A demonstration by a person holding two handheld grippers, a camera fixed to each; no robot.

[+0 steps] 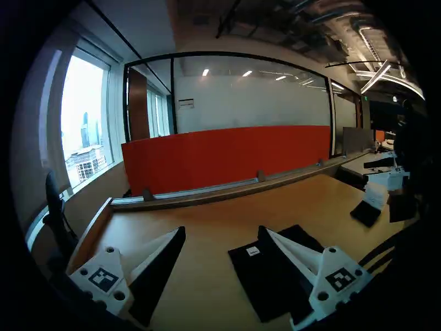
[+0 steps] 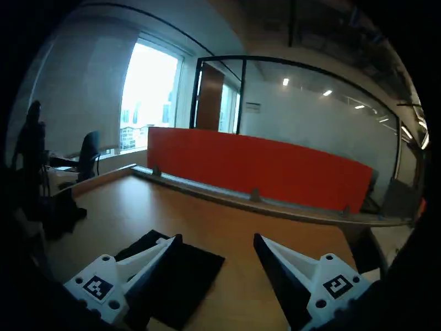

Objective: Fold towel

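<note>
Black towel (image 1: pixel 258 287) flat on wooden worktop (image 1: pixel 297 198). Left tongs (image 1: pixel 220 229) wide, empty, towel under their right finger; right tongs (image 2: pixel 216 237) wide, empty, towel under their left finger.

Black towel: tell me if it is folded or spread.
Lying flat: the black towel makes a smooth rectangle on the wooden desk, white tag up. Whether it is already doubled over, cannot tell.
</note>
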